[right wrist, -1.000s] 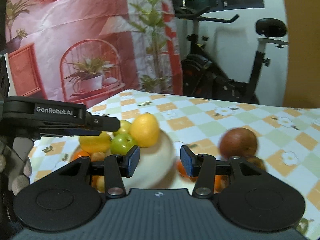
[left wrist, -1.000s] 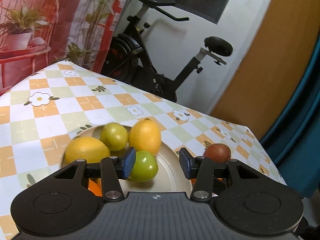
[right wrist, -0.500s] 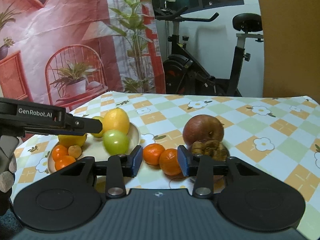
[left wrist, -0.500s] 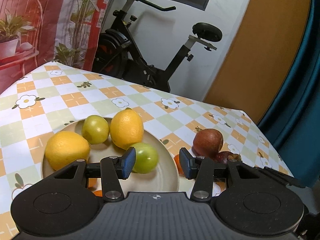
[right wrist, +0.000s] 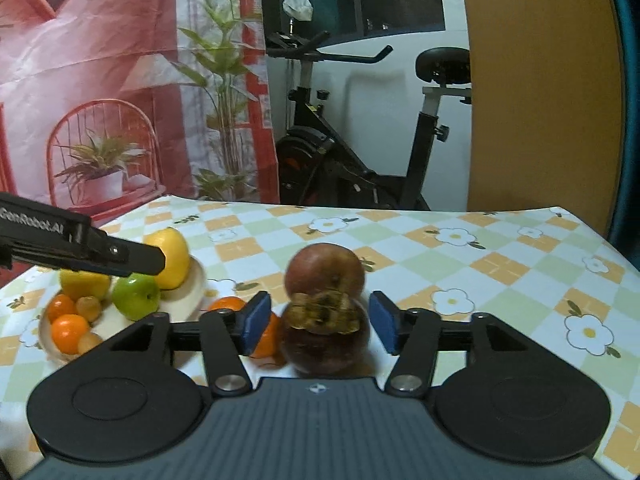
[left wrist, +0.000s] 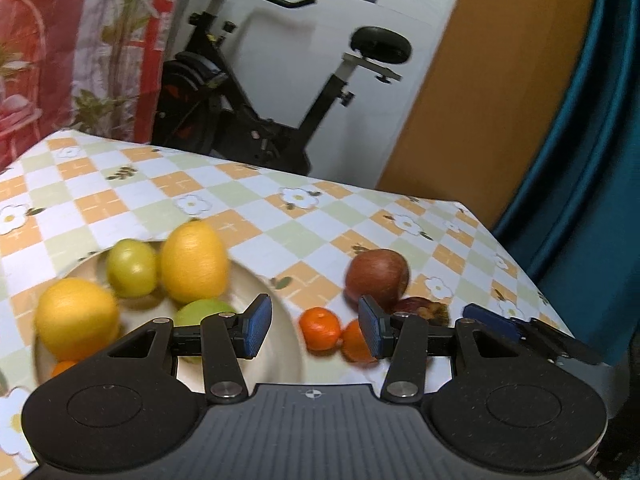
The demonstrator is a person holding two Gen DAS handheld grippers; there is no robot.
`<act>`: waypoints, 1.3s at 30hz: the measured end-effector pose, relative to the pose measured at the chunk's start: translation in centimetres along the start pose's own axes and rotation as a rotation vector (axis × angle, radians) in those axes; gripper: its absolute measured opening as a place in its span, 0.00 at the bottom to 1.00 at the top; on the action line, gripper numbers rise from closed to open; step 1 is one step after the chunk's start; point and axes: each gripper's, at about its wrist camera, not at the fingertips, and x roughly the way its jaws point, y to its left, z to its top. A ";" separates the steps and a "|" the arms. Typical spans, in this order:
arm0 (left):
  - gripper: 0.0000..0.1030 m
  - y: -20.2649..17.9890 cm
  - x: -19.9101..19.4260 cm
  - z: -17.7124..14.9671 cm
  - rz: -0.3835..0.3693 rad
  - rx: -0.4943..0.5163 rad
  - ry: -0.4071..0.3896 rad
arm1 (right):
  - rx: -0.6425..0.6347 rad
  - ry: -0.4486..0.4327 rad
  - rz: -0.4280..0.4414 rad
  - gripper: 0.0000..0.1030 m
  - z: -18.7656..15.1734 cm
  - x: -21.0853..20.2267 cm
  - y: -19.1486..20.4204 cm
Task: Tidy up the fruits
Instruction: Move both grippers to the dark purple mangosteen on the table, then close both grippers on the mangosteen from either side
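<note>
We see right claw (right wrist: 316, 326) spread, jaws just opening, dark mangosteen (right wrist: 325, 338) between pads, not pinched. Left claw (left wrist: 314, 330) spread, empty, above oranges (left wrist: 320, 328) beside plate (left wrist: 276, 308) on desk (left wrist: 320, 216).

Left of the right gripper (right wrist: 316, 322), the plate (right wrist: 198, 280) holds two lemons (right wrist: 172, 252), one green apple (right wrist: 136, 296), two oranges (right wrist: 70, 332) and perhaps two small tan fruits (right wrist: 89, 307). Ahead: one red apple (right wrist: 325, 270), one mangosteen (right wrist: 325, 336), two more oranges (right wrist: 228, 304).
</note>
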 end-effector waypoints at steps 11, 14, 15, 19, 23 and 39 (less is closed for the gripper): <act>0.53 -2.9 3.5 -0.3 -0.101 0.075 0.109 | 0.009 0.085 0.020 0.63 -0.7 1.6 -0.9; 0.54 -3.6 4.1 -0.3 -0.127 0.080 0.123 | 0.012 0.118 0.035 0.63 -0.7 2.1 -1.1; 0.54 -3.8 4.4 -0.3 -0.135 0.082 0.126 | 0.016 0.126 0.041 0.63 -0.7 2.2 -1.1; 0.56 -4.4 5.1 -0.3 -0.155 0.098 0.136 | 0.051 0.161 0.082 0.63 -0.7 2.9 -1.8; 0.61 -4.8 6.0 -0.1 -0.170 0.100 0.155 | 0.095 0.171 0.109 0.63 -0.6 3.1 -2.6; 0.67 -5.9 7.3 0.3 -0.219 0.180 0.172 | 0.163 0.175 0.159 0.64 -0.5 3.0 -3.6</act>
